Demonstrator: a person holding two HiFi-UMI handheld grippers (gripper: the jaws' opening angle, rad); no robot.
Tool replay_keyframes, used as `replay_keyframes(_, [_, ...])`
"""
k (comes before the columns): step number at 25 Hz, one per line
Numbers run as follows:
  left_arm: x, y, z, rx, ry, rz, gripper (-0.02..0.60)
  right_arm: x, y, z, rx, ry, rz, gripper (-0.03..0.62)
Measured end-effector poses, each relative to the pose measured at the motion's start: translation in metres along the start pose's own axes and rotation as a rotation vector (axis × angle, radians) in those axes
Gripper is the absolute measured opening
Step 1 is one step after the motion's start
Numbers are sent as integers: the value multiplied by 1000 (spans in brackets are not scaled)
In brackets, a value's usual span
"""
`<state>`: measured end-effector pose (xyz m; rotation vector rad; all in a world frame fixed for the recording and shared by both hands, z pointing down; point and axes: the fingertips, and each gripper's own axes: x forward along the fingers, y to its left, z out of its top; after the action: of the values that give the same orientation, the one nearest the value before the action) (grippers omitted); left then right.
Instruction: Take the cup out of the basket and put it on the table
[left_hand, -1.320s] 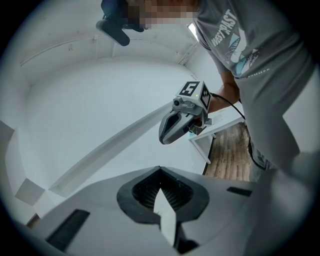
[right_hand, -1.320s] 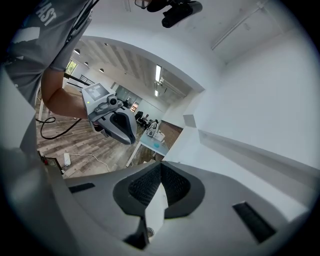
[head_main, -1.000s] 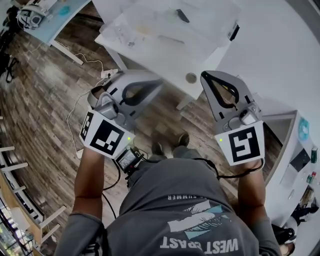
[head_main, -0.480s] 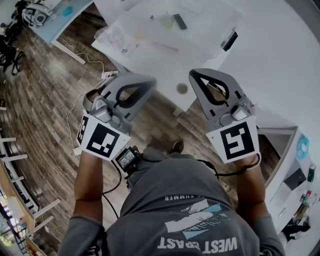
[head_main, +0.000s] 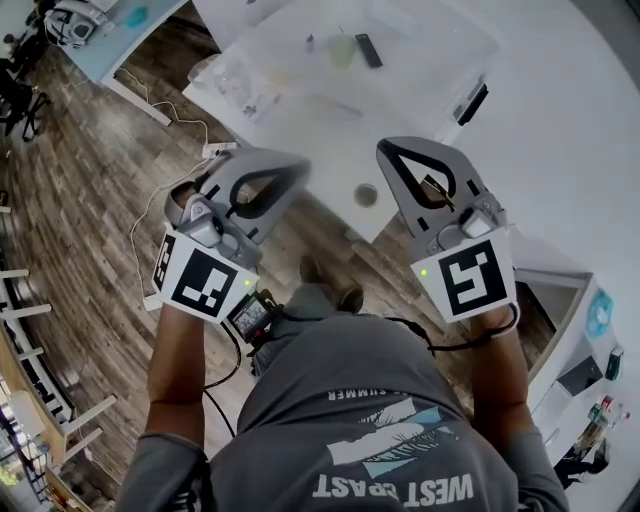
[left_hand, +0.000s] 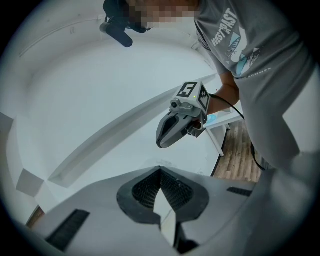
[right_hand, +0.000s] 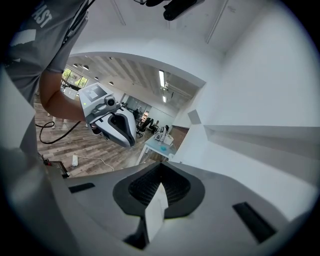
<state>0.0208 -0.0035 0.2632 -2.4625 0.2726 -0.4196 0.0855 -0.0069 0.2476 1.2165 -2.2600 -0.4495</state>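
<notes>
Seen from the head, I hold both grippers out in front of me above the wooden floor, just short of a white table (head_main: 300, 120). My left gripper (head_main: 302, 164) is shut with nothing in it. My right gripper (head_main: 386, 151) is shut too and holds nothing. On the far part of the table stands a pale cup-like thing (head_main: 343, 50) next to a small dark object (head_main: 368, 50). I cannot make out a basket. The left gripper view shows its jaws (left_hand: 160, 170) closed before a white wall. The right gripper view shows closed jaws (right_hand: 160, 169).
Clear plastic wrapping (head_main: 240, 78) lies on the table's left part, and a small round thing (head_main: 366, 195) sits near its front edge. A power strip with a cable (head_main: 215, 148) lies on the floor. A blue desk (head_main: 120, 30) stands far left, a white cabinet (head_main: 560, 300) at right.
Both grippers have moved forward toward the white table as the person walks. The table and the things on it have slid lower and nearer in the head view. Both stay shut.
</notes>
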Motion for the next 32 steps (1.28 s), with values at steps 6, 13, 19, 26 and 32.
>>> replay_keyframes(6, [13,38,-24,-6,-56,-16,8,36,-27,-1,-1,32,-38,12])
replay_keyframes(13, [27,78,-58,-14,-84,-40,8,83,-53,-11,28,75,-69,12])
replay_keyframes(19, [50,98,-74,-59,-86,-23,8,111,-82,-27,40,83,-49,12])
replay_keyframes(26, [93,119,-85,-82,-6,16,8,138,-132,-55,49,43,15,12])
replay_keyframes(32, [122,138,-83,-99,56,87,8,156,-167,-75,80,10,83,12])
